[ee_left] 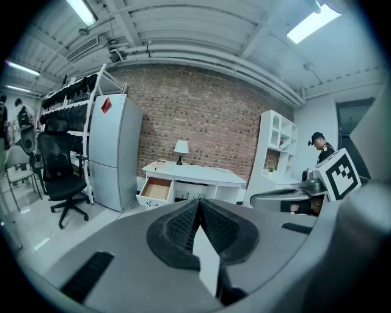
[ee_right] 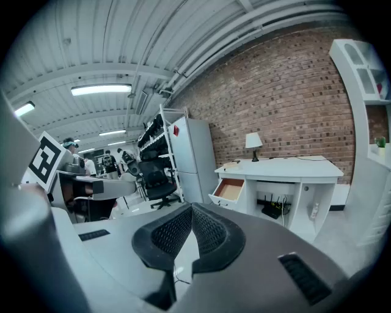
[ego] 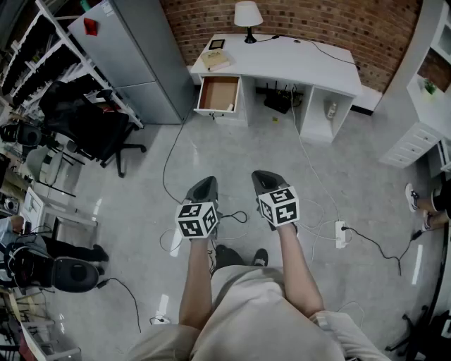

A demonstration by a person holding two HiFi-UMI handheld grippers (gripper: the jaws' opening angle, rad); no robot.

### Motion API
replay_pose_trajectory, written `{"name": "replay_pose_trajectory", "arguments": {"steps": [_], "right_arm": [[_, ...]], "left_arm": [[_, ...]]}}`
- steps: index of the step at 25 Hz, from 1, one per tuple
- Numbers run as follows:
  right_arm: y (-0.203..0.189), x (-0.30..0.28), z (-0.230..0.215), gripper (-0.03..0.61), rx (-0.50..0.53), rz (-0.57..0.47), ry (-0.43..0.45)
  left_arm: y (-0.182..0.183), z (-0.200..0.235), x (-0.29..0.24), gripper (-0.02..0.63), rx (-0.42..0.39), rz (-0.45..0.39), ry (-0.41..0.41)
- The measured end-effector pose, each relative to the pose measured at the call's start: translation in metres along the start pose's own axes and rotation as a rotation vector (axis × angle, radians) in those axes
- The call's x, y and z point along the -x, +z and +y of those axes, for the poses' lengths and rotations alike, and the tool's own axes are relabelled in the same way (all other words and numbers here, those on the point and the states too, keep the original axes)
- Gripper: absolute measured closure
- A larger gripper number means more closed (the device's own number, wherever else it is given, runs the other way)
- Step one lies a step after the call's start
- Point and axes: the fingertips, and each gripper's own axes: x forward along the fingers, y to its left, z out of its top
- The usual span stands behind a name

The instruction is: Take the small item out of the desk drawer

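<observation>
The white desk (ego: 310, 60) stands against the brick wall, far ahead across the floor. Its left drawer (ego: 218, 94) is pulled open and shows a brown bottom. A small pale thing (ego: 230, 107) lies at the drawer's near right corner, too small to make out. My left gripper (ego: 206, 182) and right gripper (ego: 264, 175) are held side by side over the floor, both shut and empty, well short of the desk. In the left gripper view the jaws (ee_left: 198, 200) point at the drawer (ee_left: 156, 189). The right gripper (ee_right: 191, 206) has the drawer (ee_right: 230, 189) ahead to its right.
A grey fridge (ego: 130, 56) stands left of the desk, with a black office chair (ego: 99, 130) beside it. A lamp (ego: 246, 17) and a book (ego: 215, 60) sit on the desktop. Cables and a power strip (ego: 340, 233) lie on the floor. White shelving (ego: 423, 106) lines the right.
</observation>
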Motion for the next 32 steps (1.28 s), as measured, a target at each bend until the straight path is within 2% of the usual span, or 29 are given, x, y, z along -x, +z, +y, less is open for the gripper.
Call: {"name": "replay_pose_trajectory", "arguments": {"steps": [7,13,19,24,28,32], "right_arm": [[0.007,0.000,-0.003,0.555,0.014,-0.009,0.007],[0.006,-0.009,-0.006,0.555,-0.064,-0.005,0.000],[0.024,-0.019,0.011,0.555,-0.190,-0.114,0.159],[0.030,-0.032,0.021,0.555,-0.144,-0.116,0.199],[0.040,-0.045,0.011,0.555,-0.105,-0.108,0.181],[0.045,-0.068,-0.005,0.555,-0.131,-0.107,0.145]], "left_arm": [[0.008,-0.002,0.000,0.598,-0.012,-0.013,-0.005],[0.031,0.009,0.017,0.598,-0.056,-0.046,0.028],[0.030,0.033,0.025,0.598,-0.028,-0.046,0.071],[0.024,0.054,0.019,0.598,-0.006,-0.037,0.084],[0.029,0.056,-0.006,0.598,-0.009,-0.035,0.044],[0.038,0.067,-0.038,0.598,-0.003,-0.033,0.004]]}}
